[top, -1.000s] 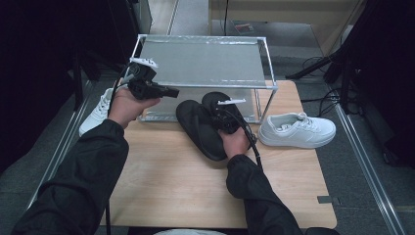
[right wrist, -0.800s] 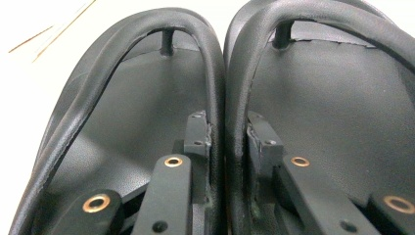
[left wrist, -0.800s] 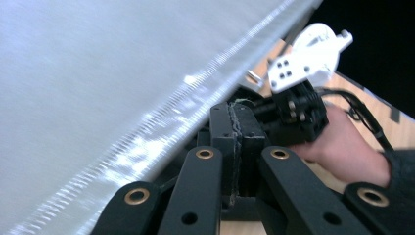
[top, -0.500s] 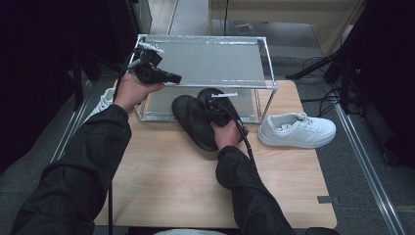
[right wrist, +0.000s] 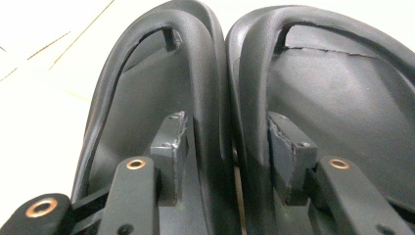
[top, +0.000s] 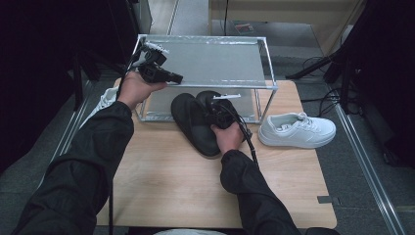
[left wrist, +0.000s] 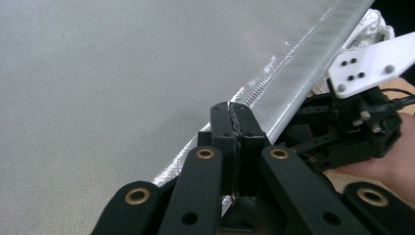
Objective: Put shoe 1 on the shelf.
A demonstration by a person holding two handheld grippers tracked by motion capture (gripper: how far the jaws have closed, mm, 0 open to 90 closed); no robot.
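Note:
Two black slippers [top: 192, 123] lie side by side on the wooden table, toes under the rack's front. In the right gripper view their adjoining side walls [right wrist: 222, 98] stand between my right gripper's [right wrist: 227, 139] jaws, one pad [right wrist: 171, 147] inside each slipper. Those jaws have just been opening and the pads no longer squeeze the walls. In the high view that right gripper [top: 215, 111] sits on the slippers. My left gripper [top: 177, 77] is shut and empty, hovering level over the front left of the rack's top shelf [left wrist: 98, 73], its closed tips [left wrist: 236, 110] above the front rail [left wrist: 303, 63].
The metal rack [top: 266, 68] with a grey mesh top stands at the table's far side. A white sneaker [top: 297, 129] lies on the table right of the slippers. Another white sneaker [top: 105, 97] lies left of the rack, partly behind my left arm.
My left gripper has moved away from me and a little to the right, over the rack's top shelf. The right hand and the slippers have hardly shifted.

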